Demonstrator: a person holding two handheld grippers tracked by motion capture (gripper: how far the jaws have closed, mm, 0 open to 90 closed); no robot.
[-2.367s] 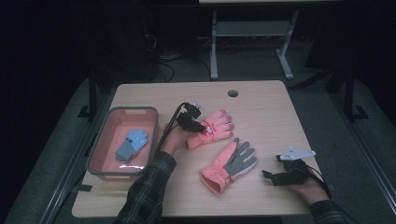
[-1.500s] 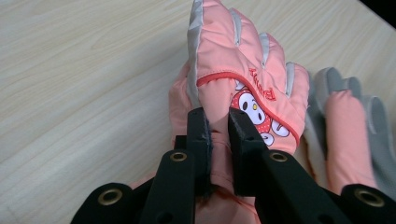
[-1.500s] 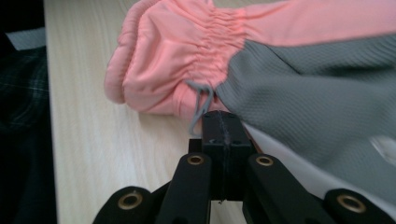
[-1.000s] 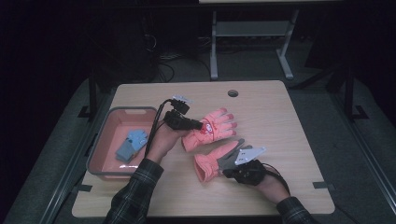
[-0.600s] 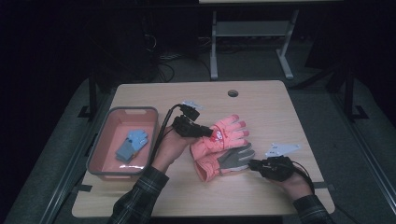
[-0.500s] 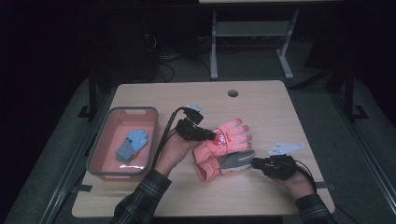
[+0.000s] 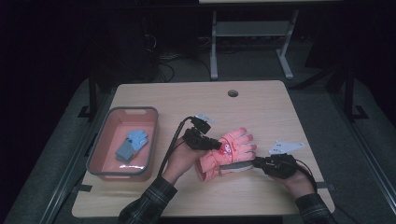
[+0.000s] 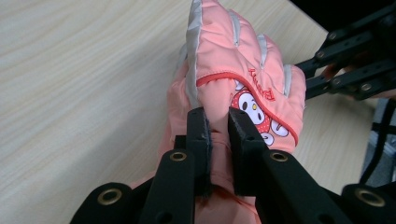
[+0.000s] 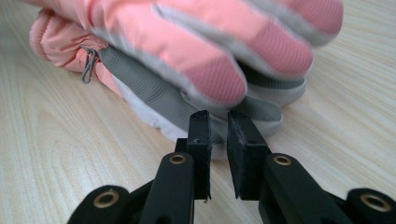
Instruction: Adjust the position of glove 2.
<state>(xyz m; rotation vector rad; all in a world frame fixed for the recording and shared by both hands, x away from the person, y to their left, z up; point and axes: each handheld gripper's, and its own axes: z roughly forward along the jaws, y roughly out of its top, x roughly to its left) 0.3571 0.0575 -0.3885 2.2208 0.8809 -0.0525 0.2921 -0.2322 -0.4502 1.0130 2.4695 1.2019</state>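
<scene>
Now stacked vs apart 2.4 s back: upper pink glove pinched by L gripper, atop grey-palmed glove nipped at fingertip by R gripper, mid-table, so pairing prob nearly done.

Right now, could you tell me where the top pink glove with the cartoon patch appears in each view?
High view: top pink glove right of centre, between both grippers.
Left gripper view: upper centre, pinched by the left gripper.
Right gripper view: across the top, blurred.
Shared landmark: the wooden table.
</scene>
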